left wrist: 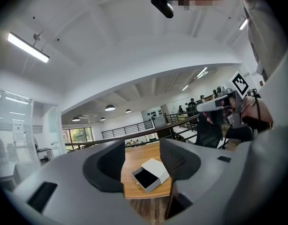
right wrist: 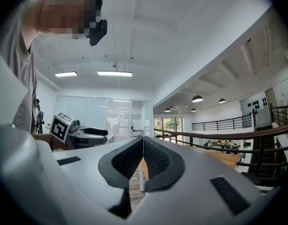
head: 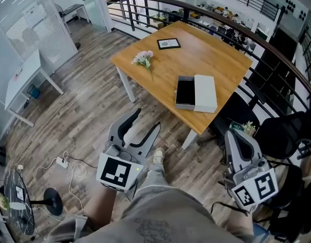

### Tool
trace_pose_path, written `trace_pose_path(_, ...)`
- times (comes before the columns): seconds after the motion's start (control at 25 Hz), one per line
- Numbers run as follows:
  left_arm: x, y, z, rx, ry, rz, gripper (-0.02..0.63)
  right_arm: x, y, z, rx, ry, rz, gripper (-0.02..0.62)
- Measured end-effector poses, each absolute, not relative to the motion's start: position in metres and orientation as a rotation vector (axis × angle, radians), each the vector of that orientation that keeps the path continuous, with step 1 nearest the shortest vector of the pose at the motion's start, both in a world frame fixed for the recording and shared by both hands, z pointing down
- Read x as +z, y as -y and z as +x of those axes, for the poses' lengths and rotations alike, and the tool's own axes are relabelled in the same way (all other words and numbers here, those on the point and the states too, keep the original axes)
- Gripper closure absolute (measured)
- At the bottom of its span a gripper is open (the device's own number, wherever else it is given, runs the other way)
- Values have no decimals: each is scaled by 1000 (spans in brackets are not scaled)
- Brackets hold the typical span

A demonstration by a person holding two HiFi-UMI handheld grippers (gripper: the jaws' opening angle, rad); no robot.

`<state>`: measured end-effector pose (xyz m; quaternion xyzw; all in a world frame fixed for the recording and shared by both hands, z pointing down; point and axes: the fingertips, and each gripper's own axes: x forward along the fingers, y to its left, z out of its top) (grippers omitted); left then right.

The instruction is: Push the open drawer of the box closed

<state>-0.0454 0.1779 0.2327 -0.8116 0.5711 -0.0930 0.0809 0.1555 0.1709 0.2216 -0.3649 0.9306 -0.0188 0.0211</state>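
A white box [head: 205, 92] lies near the front right edge of the wooden table [head: 211, 54], with its black-lined drawer [head: 185, 92] pulled out to the left. Both grippers hang well short of the table, over the floor. My left gripper [head: 147, 119] stands open with nothing between its fingers. In the left gripper view, the box [left wrist: 155, 169] and its open drawer [left wrist: 144, 178] show far off between the jaws of the left gripper [left wrist: 142, 149]. My right gripper [head: 234, 135] is shut and empty, its pads meeting in the right gripper view [right wrist: 143, 144].
A small bunch of flowers [head: 143, 58] and a framed picture [head: 168, 43] lie on the table. A dark railing [head: 277, 54] curves behind it. Black chairs [head: 282, 130] stand at the right, a white desk [head: 24, 80] at the left, and cables with a power strip [head: 62, 162] on the floor.
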Motion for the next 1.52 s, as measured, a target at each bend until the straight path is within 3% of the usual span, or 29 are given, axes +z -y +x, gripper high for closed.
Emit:
trace_pose_path(0.24,254,-108,-75,-385,-1685,-2428,400,245,-102,135,-132,-2923,-1187,563)
trace_pose_path(0.96,404,104,-102,-934,-1395,-2659,399,340,89,91,-481,-3024,-1409,563)
trace_pose_path(1.52,553,171,-99,-1317,-977,-2796,397,417,157,58,-773,-3048,-1563,563)
